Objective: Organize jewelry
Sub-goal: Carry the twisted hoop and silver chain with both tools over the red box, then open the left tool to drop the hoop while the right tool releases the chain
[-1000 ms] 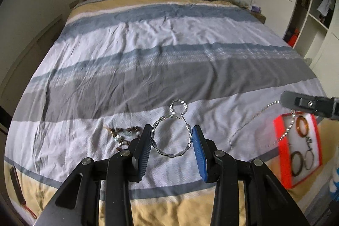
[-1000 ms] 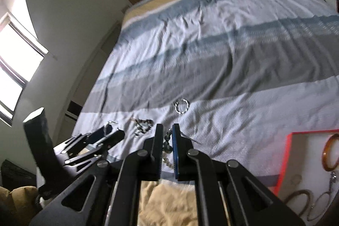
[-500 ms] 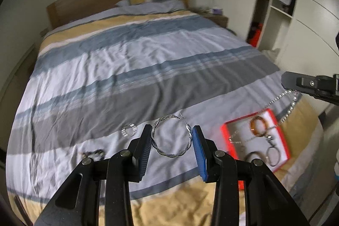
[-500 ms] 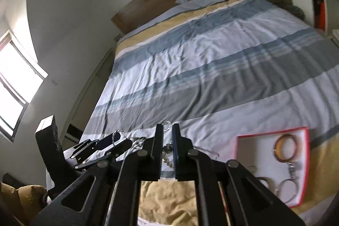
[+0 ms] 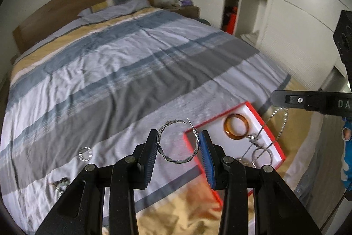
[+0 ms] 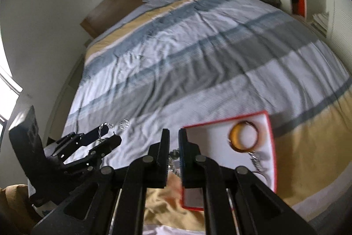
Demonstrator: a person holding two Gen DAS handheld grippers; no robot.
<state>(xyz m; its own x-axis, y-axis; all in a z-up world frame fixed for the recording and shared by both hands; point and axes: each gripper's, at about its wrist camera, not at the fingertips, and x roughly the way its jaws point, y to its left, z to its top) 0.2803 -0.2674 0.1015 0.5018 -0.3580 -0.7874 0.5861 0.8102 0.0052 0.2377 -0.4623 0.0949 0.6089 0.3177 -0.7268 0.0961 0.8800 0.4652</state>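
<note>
My left gripper (image 5: 178, 147) is shut on a twisted silver hoop earring (image 5: 178, 142), held above the bed beside the left edge of the red-rimmed white tray (image 5: 277, 142). The tray holds an amber bangle (image 5: 237, 129), silver hoops (image 5: 261, 154) and part of a chain. My right gripper (image 6: 173, 142) is shut on a silver bead chain (image 6: 173, 160); in the left wrist view the chain (image 5: 279, 122) hangs from the right gripper (image 5: 286, 99) down into the tray. The left gripper (image 6: 105, 136) shows at the left of the right wrist view.
A small silver ring (image 5: 85, 153) and a dark beaded piece (image 5: 59, 185) lie on the striped bedcover (image 5: 132, 80). The ring also shows in the right wrist view (image 6: 124, 124). A white wardrobe (image 5: 297, 14) stands on the right. The wooden headboard (image 5: 77, 3) is at the far end.
Both grippers have swung right toward the tray. The hoop earring has come up off the bedcover in my left gripper. The chain now hangs over the tray.
</note>
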